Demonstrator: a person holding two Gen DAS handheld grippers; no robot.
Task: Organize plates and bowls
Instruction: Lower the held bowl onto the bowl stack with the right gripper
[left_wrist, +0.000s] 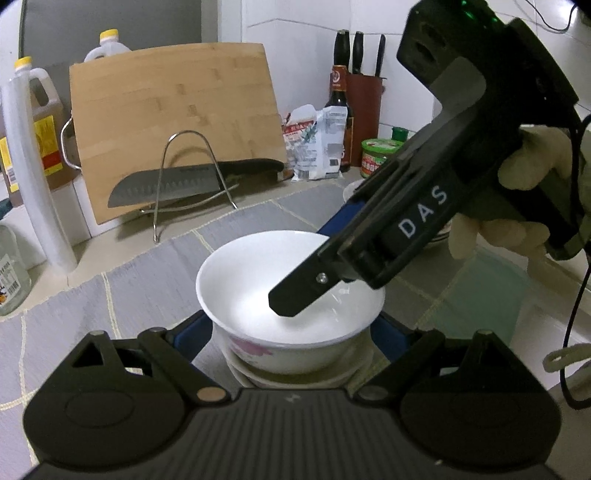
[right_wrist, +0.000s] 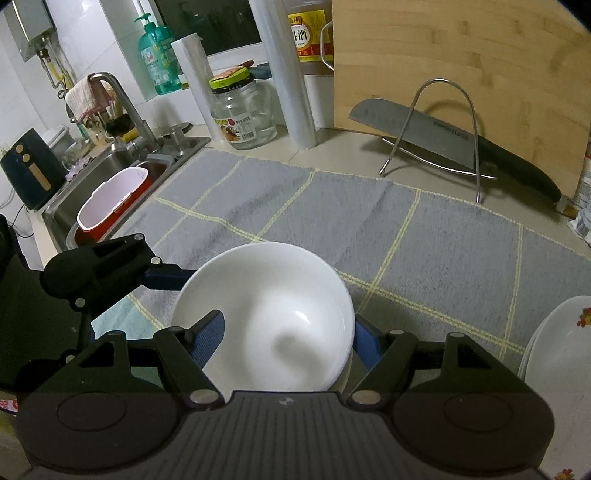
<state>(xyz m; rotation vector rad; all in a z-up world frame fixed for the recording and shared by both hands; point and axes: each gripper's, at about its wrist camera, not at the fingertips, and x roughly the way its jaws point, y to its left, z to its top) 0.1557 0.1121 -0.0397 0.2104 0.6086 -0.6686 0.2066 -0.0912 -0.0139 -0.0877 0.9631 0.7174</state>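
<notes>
Right tool (right_wrist: 286, 338) clamped on bowl (right_wrist: 264, 317) rim, left tool (left_wrist: 291, 338) apart around lower bowls; stacking underway, plates (right_wrist: 554, 354) on bench remain.

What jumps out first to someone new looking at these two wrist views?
The white bowl at centre on the grey checked mat, stacked on other dishes. The right gripper has one finger inside its rim; the left gripper brackets the stack. Behind, a big knife leans on a cutting board.
</notes>
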